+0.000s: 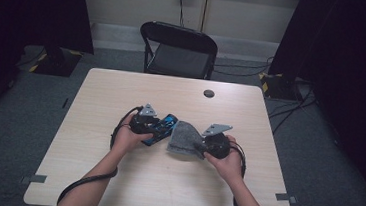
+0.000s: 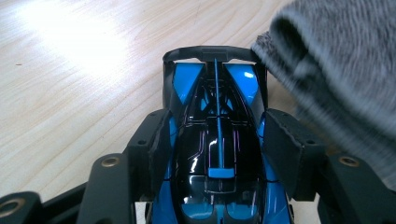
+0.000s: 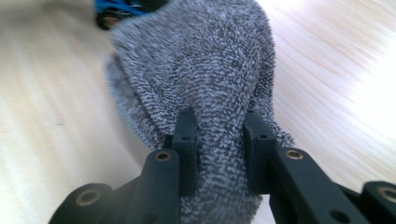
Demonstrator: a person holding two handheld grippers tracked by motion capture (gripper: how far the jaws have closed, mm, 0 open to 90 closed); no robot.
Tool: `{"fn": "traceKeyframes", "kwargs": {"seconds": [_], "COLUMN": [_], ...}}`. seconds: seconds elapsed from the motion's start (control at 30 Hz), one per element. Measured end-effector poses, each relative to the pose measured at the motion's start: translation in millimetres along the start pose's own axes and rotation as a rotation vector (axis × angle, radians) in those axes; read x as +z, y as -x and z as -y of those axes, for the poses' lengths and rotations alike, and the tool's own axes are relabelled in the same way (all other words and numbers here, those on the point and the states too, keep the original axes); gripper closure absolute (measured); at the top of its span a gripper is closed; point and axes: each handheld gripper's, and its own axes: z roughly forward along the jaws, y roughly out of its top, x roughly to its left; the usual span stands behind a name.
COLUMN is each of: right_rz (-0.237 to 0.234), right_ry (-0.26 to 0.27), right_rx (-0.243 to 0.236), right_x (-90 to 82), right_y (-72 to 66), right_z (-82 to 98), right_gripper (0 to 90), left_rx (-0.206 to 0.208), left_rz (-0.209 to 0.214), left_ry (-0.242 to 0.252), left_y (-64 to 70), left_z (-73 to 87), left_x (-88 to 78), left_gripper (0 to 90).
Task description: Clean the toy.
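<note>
At the middle of a pale wooden table [image 1: 114, 177], the left gripper [image 2: 215, 154] clamps a blue and black toy car [image 2: 217, 140]; the right gripper [image 3: 217, 140] pinches a bunched grey cloth [image 3: 205, 70], which touches the car's far end.

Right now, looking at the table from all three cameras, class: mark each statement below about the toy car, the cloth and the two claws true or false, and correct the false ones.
1. The left claw grips the toy car by its sides. True.
2. The toy car is red and white. False: it is blue and black.
3. The right claw is closed on the grey cloth. True.
4. The grey cloth lies folded on the chair. False: it is at the table, held in the right claw beside the car.
5. The chair stands beyond the far edge of the table. True.
</note>
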Motion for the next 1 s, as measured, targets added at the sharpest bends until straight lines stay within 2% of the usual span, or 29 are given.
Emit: {"fn": "traceKeyframes", "kwargs": {"seconds": [0.17,0.33,0.47,0.53,0.63,0.77,0.83,0.9,1.0], "right_rz": [-0.055,-0.122,-0.204,-0.248,-0.315,-0.376,-0.379,-0.377,-0.349], "right_ry": [0.002,0.010,0.011,0.002,-0.005,-0.014,-0.033,-0.051,-0.078], "right_rx": [-0.055,-0.090,-0.133,-0.176,-0.212,-0.269,-0.289,-0.285,-0.273], "right_x": [4.7,5.3,7.0,10.4,19.1,32.6,42.0,51.1,63.3], "right_y": [-16.1,-31.3,-43.4,-49.9,-59.6,-72.1,-75.5,-76.4,-72.8], "right_z": [-4.6,-8.1,-11.2,-13.2,-15.8,-22.5,-26.7,-31.6,-38.5], "right_gripper": [71.0,71.0,71.2,71.3,71.3,71.3,71.3,71.3,71.3], "left_rx": [-0.001,-0.008,-0.009,-0.015,-0.019,-0.020,-0.020,-0.026,-0.022], "left_rz": [-0.002,0.001,0.002,0.005,0.006,0.003,0.000,-0.002,-0.003], "left_ry": [-0.023,-0.017,-0.022,-0.024,-0.028,-0.032,-0.036,-0.031,-0.026], "left_y": [0.8,-0.1,-0.4,-0.8,-1.1,-0.7,0.1,0.8,0.8], "left_z": [-2.8,-2.8,-3.1,-3.2,-3.4,-3.4,-3.7,-3.0,-1.5], "left_x": [-0.2,-0.2,-1.0,-1.4,-2.0,-2.5,-2.9,-3.1,-3.8], "left_gripper": [42.6,42.9,43.0,43.2,43.5,43.5,43.7,43.8,43.8]}}
